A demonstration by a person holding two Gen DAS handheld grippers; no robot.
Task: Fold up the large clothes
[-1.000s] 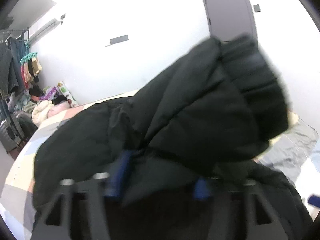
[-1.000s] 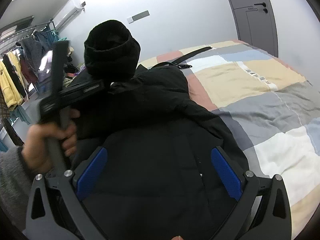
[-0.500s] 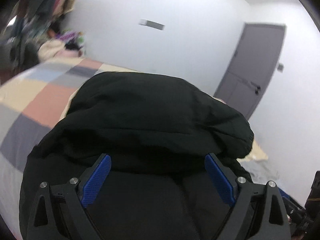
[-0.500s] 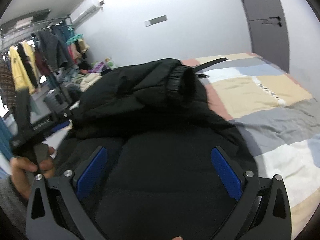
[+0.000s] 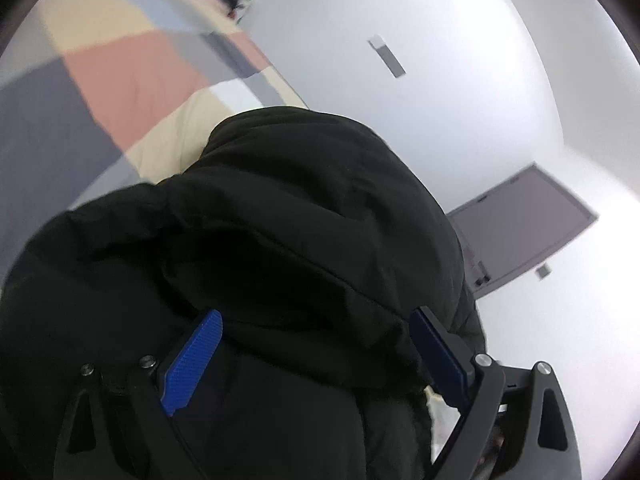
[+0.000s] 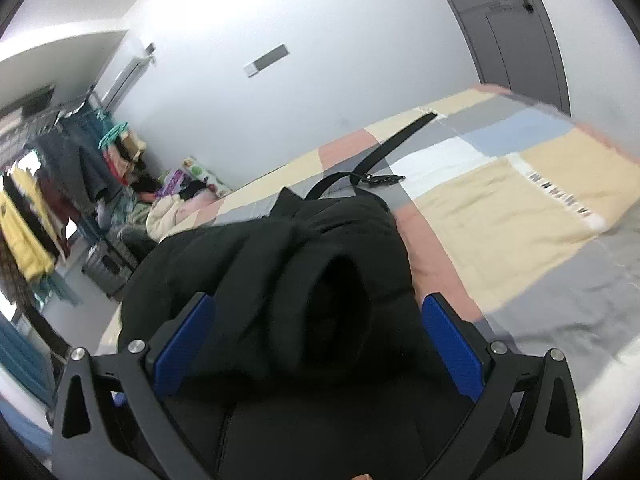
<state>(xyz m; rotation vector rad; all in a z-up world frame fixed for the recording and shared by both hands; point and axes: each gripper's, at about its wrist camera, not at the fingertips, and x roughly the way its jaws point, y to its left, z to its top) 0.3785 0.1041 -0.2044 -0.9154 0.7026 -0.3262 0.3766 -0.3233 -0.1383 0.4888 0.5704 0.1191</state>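
1. Right here at my left gripper [image 5: 316,354], the blue pads [image 5: 192,362] stand wide apart, with the black padded jacket [image 5: 280,240] bulging up between them; I can't tell whether the pads touch the fabric.
2. Same story at my right gripper [image 6: 316,342]: blue pads [image 6: 450,346] spread, nothing pinched, and a rolled sleeve cuff [image 6: 340,304] of the jacket sitting in the gap, its dark opening facing the camera.
3. Just past the fingers, the jacket is heaped in a thick mound on the patchwork bedspread [image 6: 500,208], folds piled over folds.
4. Beyond the mound, a black strap [image 6: 396,144] with a buckle lies stretched across the pink, cream and grey squares.
5. Farther off on the right wrist view, a clothes rack [image 6: 52,184] stands by the wall, a yellow garment [image 6: 24,232] hanging, and a pile of soft things beside the bed.
6. At the back, a white wall and a grey door [image 6: 512,20]; the left wrist view is tilted and catches the same door [image 5: 520,224].
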